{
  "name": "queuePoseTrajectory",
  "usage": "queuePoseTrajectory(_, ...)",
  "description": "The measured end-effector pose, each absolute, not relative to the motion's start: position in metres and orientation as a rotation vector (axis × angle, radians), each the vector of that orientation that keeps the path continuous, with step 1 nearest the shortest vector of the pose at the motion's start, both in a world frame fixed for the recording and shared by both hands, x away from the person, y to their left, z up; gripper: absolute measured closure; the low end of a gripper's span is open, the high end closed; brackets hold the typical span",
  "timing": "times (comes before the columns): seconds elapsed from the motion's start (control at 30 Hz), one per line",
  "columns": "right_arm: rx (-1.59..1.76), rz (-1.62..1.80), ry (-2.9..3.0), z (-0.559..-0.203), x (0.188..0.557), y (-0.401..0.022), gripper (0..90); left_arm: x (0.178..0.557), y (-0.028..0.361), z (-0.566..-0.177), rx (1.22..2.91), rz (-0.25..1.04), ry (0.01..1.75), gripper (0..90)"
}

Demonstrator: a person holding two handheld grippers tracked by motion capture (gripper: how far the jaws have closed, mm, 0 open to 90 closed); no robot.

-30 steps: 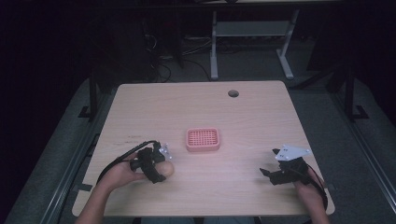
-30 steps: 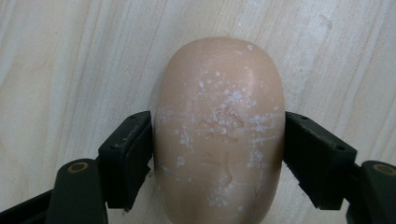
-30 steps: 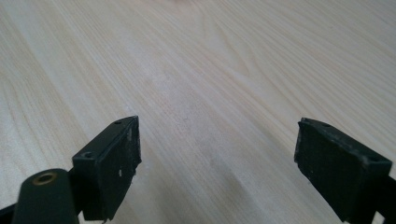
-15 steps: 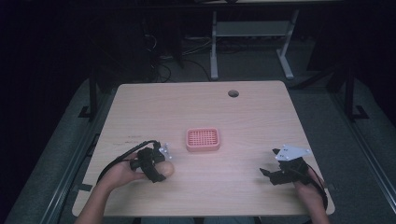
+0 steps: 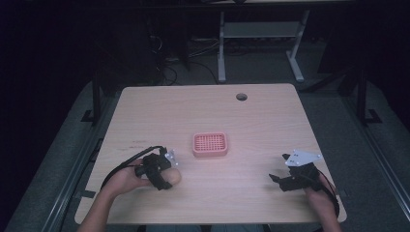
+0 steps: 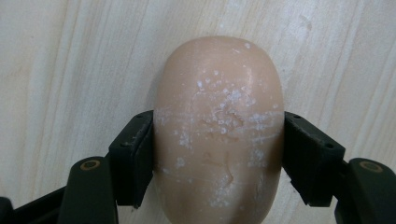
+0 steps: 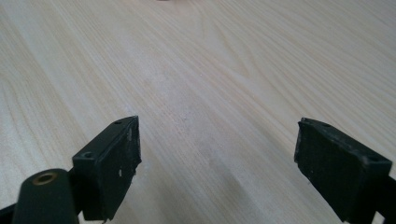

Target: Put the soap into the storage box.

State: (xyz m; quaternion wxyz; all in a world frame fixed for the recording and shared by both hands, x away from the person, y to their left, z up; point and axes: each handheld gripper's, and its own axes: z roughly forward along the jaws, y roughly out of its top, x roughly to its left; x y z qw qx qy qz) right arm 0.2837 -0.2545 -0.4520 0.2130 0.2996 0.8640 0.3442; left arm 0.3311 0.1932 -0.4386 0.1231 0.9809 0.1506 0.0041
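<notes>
I'd call it a dim lab or office, my pale wooden desk (image 5: 203,111) with cable hole (image 5: 241,96), tangled floor cables (image 5: 169,72), another desk's metal frame (image 5: 261,38) behind

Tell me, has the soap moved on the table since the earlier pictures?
No. The soap lies at the same spot, near-left of the pink dish, with the left hand-held gripper shut on it.

Both hands low over the table's near edge, one gripper each.

Left hand (image 5: 126,178) holds the left gripper (image 5: 162,173) with its jaws pressed against both sides of a load. Right hand (image 5: 316,191) holds the right gripper (image 5: 278,180) with jaws spread wide apart, nothing between them, pointing toward the left.
</notes>
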Motion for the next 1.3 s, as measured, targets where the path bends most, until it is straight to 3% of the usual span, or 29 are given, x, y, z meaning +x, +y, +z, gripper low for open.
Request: queuePoseTrajectory(1.3,0.828,0.957,2.411,-0.453,0.284,-0.251,14.0,0.346,0.18,-0.411,2.827,0.032,0.419,32.0)
